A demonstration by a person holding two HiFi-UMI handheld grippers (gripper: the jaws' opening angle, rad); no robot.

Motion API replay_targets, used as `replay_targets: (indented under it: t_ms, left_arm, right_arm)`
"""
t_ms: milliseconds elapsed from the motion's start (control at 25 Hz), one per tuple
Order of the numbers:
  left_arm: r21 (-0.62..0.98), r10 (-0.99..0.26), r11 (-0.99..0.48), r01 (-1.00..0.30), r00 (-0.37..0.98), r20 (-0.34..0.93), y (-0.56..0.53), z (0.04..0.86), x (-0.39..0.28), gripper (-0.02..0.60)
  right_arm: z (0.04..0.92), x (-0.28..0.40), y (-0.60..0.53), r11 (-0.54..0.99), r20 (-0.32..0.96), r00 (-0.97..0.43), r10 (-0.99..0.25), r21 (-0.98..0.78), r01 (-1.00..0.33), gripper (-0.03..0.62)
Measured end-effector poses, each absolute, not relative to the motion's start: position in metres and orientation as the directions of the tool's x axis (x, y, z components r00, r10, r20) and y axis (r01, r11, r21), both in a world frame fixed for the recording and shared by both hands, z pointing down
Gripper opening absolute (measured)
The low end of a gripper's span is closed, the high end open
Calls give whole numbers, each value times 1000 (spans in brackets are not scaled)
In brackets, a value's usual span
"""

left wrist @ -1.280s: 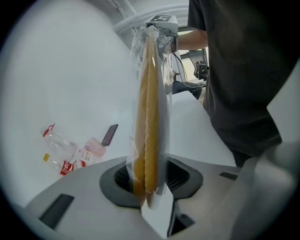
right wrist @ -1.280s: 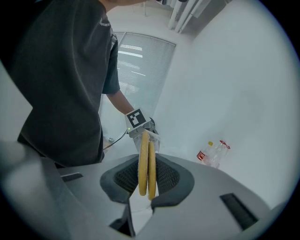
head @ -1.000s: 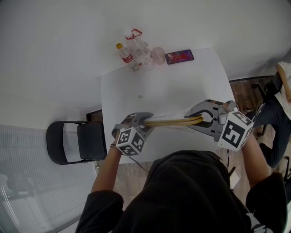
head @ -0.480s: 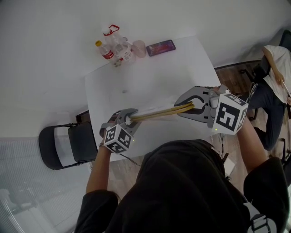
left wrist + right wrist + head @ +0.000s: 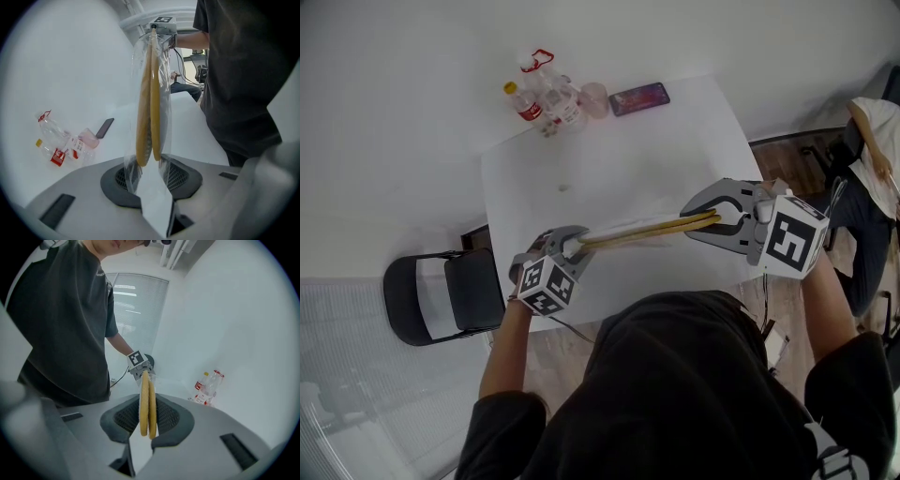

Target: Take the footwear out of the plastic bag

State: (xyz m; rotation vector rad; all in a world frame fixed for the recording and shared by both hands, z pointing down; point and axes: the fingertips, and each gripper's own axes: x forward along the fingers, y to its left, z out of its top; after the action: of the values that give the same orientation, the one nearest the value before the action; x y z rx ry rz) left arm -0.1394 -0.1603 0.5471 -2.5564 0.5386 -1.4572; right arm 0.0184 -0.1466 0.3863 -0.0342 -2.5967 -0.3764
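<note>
A pair of flat yellow slippers (image 5: 649,229) in a clear plastic bag (image 5: 165,93) hangs level above the white table (image 5: 656,150), stretched between my two grippers. My left gripper (image 5: 574,246) is shut on the bag's empty end (image 5: 151,185), just past the slipper tips (image 5: 149,117). My right gripper (image 5: 724,217) is shut on the other end of the slippers (image 5: 147,413), which look bare between its pads. In the right gripper view the left gripper (image 5: 138,363) shows at the far end; in the left gripper view the right gripper (image 5: 161,22) does.
At the table's far edge stand plastic bottles (image 5: 540,92), a pink cup (image 5: 593,98) and a phone (image 5: 639,97). A black chair (image 5: 441,300) is left of the table. Another person (image 5: 874,141) sits at the right.
My right gripper has drawn a little to the right with the slippers. The left gripper keeps its hold on the bag. The head camera shifted.
</note>
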Motion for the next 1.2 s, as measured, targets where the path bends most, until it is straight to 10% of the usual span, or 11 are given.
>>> replay_targets:
  t_ms: [240, 1200]
  left_arm:
    - [-325, -425, -900, -292, 413, 805, -169, 548, -166, 26]
    - [-200, -448, -833, -516, 417, 791, -173, 562, -213, 21]
  right_arm:
    - [369, 34, -157, 965, 444, -894, -59, 255, 63, 69]
    - [351, 68, -170, 972, 390, -913, -119, 233, -27, 69]
